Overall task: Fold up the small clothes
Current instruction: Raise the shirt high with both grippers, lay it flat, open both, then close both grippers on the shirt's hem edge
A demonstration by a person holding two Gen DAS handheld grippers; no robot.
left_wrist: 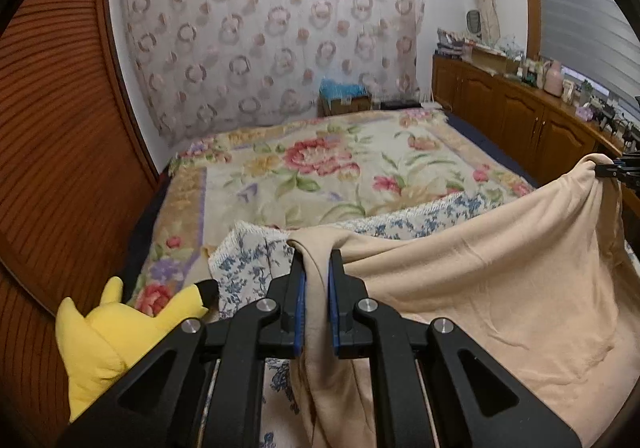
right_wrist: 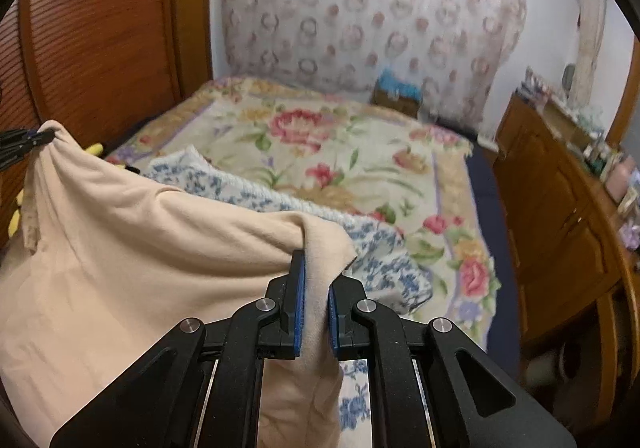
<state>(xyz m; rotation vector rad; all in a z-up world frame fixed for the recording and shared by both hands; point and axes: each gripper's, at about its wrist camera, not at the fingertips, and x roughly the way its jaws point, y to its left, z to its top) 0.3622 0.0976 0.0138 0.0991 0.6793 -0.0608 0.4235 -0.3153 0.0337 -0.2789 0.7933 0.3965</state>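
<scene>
Below me stretches a wide bed point(left_wrist: 472, 135) with a dark navy mattress edge, covered by a cream blanket with large red and pink flowers point(left_wrist: 320, 167) that reaches toward twelve o'clock. On that blanket, close in front of me, lies a white woven throw with a blue floral print point(left_wrist: 248, 268), rumpled and running from about ten to two o'clock. A yellow plush toy with a black-tipped ear point(left_wrist: 108, 332) lies at my eight o'clock by the bed's edge.

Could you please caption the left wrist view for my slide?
Left gripper and right gripper lift a beige garment above the floral bed.
</scene>
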